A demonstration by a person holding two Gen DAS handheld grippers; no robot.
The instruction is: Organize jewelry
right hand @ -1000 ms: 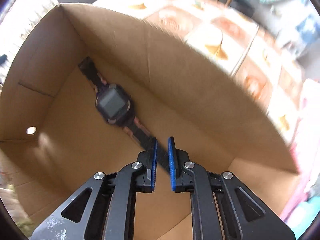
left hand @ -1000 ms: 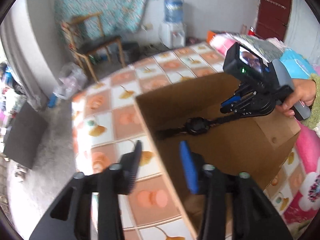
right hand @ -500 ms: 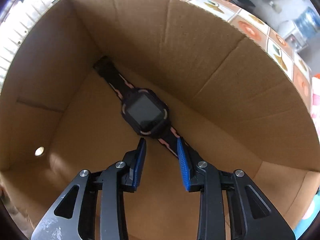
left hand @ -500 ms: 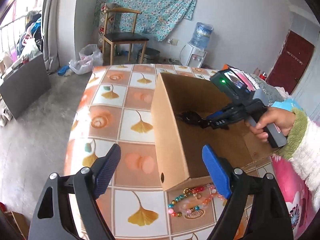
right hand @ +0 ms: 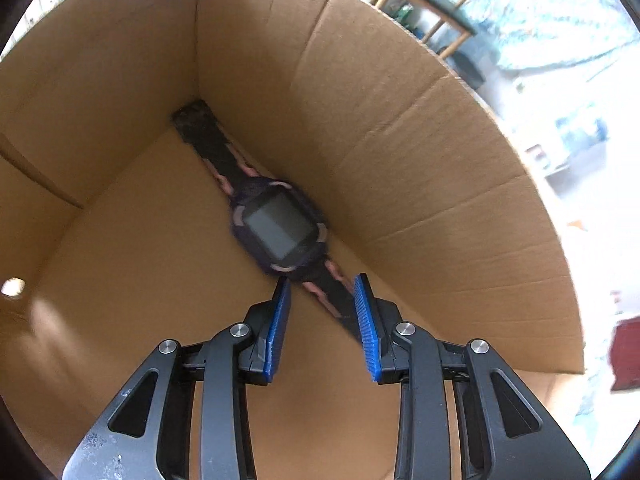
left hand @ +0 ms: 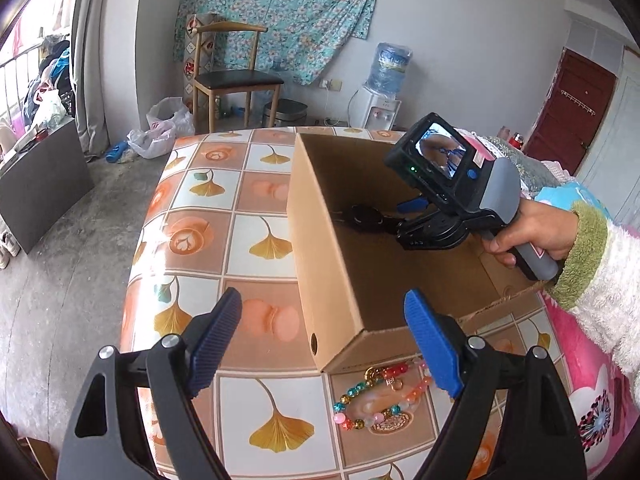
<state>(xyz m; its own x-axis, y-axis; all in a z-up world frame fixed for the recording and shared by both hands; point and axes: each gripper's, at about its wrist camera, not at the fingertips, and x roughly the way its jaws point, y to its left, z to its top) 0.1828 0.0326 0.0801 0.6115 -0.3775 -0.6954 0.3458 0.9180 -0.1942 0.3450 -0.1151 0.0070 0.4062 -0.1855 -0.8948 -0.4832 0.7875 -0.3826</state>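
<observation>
Currently left tongs [left hand: 322,346] are spread wide and hold nothing, hovering over the desk [left hand: 208,216] at the near corner of the cardboard box [left hand: 320,264]. Bead bracelet [left hand: 380,398] lies on the desk just outside the box's near wall, under the left tongs' right finger. Watch [right hand: 276,230] lies flat on the box floor along the base of the far wall, one strap end in the corner, face up. Right tongs [right hand: 322,312] are inside the box, parted partway, nothing gripped; the near strap runs between the blue pads [right hand: 366,320], contact unclear. Left view shows the right tongs [left hand: 404,212] reaching in from the right, watch [left hand: 366,216] just ahead of them.
</observation>
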